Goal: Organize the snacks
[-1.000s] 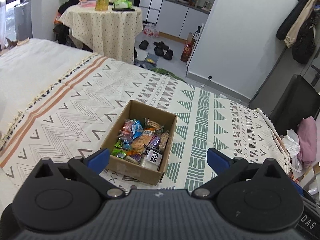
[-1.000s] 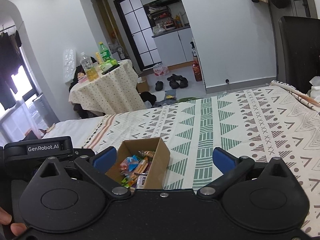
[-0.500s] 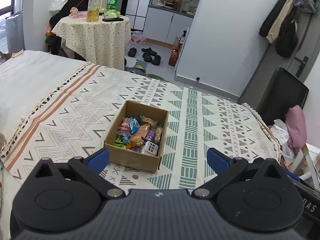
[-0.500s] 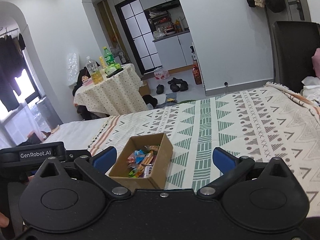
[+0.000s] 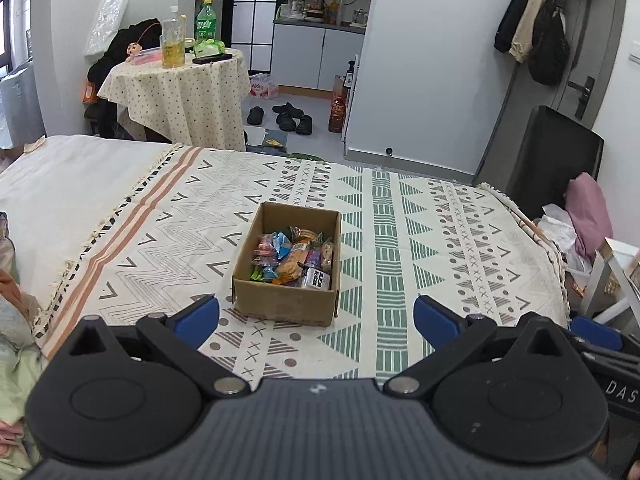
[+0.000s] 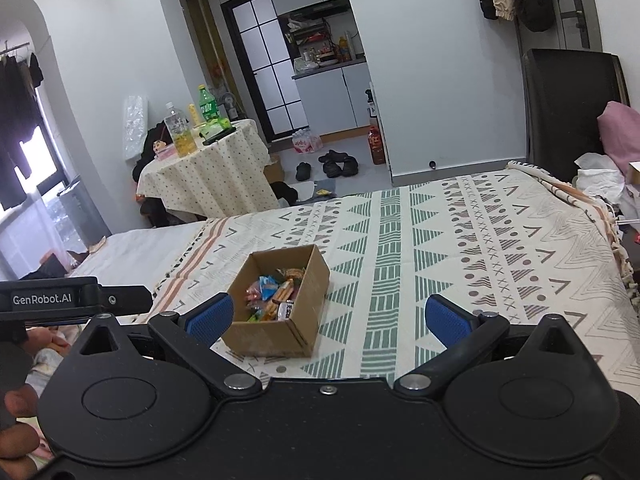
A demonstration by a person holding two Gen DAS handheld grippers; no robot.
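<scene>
Left tool [image 5: 316,316]: jaws spread wide, blue pads [image 5: 198,314] well apart, nothing between them; held level above the bed's near edge, facing the box. Right tool [image 6: 328,318]: likewise spread and empty, beside the left tool, whose body shows at its left. Both are short of the box.

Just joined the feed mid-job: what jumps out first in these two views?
A cardboard box of bright snack packets sits mid-bed on the patterned blanket. The left gripper and right gripper are both open and empty, short of it. Behind stands a cloth-covered table with bottles.
</scene>
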